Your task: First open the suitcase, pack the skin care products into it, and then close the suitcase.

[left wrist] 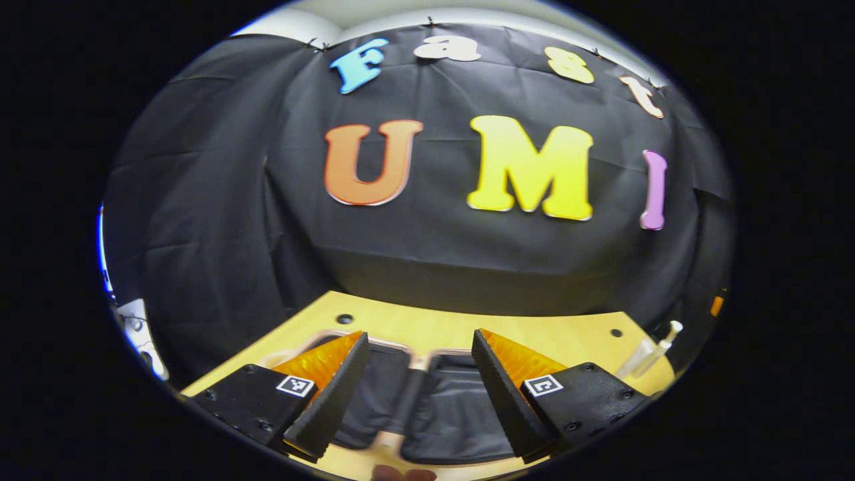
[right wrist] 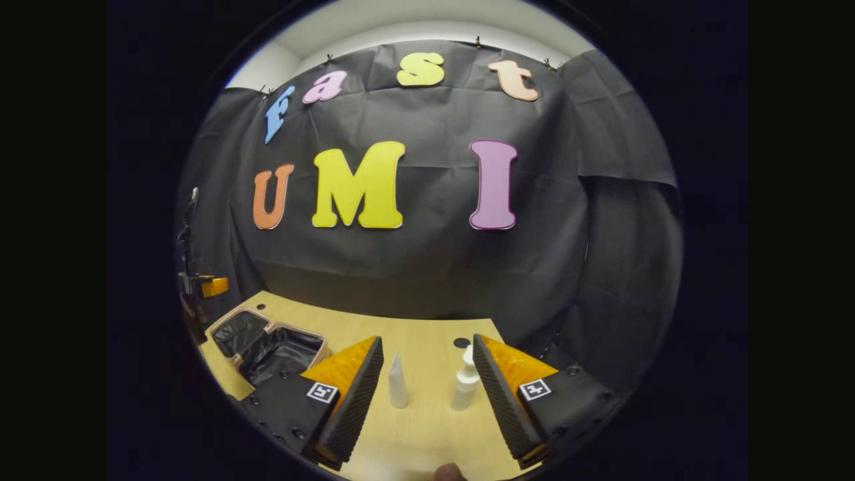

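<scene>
Suitcase [left wrist: 427, 401] lies open on the wooden table [left wrist: 534, 331] in the left gripper view, dark lining up, beneath the left gripper [left wrist: 419, 394], whose fingers are spread wide. In the right gripper view, two white bottles [right wrist: 398, 382] [right wrist: 465, 384] stand upright between the widely parted fingers of the right gripper [right wrist: 427, 394]; the suitcase sits far left.

Smooth pale wooden table [right wrist: 427, 347], suitcase [right wrist: 277, 347] lined with crinkly dark cloth, two glossy white plastic bottles [right wrist: 398, 384].

Suitcase [right wrist: 277, 347] black-lined, pink-rimmed; 2 bottles [right wrist: 398, 384] white; table [right wrist: 427, 347] tan
</scene>
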Demonstrator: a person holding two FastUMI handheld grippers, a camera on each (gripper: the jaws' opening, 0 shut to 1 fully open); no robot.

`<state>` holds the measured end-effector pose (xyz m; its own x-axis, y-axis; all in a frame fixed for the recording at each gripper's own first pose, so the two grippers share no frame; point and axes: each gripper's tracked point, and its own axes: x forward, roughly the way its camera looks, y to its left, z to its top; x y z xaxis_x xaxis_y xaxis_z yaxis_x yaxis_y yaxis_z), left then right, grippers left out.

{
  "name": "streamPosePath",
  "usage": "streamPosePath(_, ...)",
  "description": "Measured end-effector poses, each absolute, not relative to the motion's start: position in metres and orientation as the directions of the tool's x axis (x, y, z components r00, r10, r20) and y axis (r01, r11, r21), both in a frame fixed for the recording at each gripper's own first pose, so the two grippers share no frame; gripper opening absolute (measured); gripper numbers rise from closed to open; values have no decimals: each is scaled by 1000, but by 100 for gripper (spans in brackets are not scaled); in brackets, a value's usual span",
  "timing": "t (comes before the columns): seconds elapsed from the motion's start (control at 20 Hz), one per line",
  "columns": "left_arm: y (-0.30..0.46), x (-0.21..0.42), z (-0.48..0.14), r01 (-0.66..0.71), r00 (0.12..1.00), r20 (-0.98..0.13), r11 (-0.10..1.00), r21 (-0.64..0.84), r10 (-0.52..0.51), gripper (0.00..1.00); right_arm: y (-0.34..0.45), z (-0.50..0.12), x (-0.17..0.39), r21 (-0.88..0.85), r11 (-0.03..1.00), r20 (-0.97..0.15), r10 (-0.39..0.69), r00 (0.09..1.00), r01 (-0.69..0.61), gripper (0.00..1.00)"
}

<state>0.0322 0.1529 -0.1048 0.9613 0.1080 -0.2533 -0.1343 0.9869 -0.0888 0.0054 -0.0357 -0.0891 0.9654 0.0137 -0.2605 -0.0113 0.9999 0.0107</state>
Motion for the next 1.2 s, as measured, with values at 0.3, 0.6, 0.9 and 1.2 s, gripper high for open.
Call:
streamPosePath(0.3, -22, 22, -143, 98, 954, -272, 989, -106, -124, 98, -93, -108, 1, 5, 1000, -281, 1, 960, 1, 80)
streamPosePath(0.6, -133, 26, -211, 256, 893, -365, 964, -68, -263, 98, -132, -131, -2, -48, 998, -305, 22, 952, -38, 80)
streamPosePath(0.9, -171, 58, -287, 249, 856, -452, 966, -63, -250, 99, -164, -161, -4, -47, 997, -380, 32, 924, -54, 80)
streamPosePath(1.2, -185, 88, -324, 214, 846, -480, 972, -92, -232, 99, -192, -177, -4, -48, 998, -426, 7, 905, -30, 79)
